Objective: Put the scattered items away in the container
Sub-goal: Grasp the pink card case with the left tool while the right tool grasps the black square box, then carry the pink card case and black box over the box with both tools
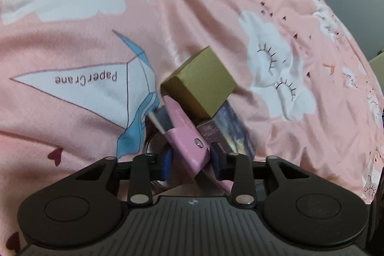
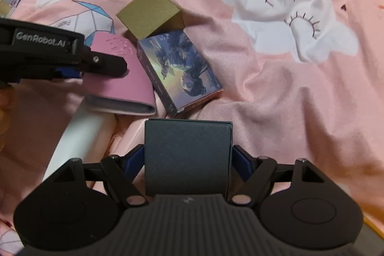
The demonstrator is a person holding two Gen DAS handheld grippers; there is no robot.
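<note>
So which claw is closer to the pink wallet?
Left. The left claw has its pads on either side of the pink wallet, closing on it. The right claw is off to the side, holding a dark blue box.

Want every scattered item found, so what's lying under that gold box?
The gold box rests tilted on the pink wallet and the picture-printed box. Anything deeper beneath is covered.
</note>
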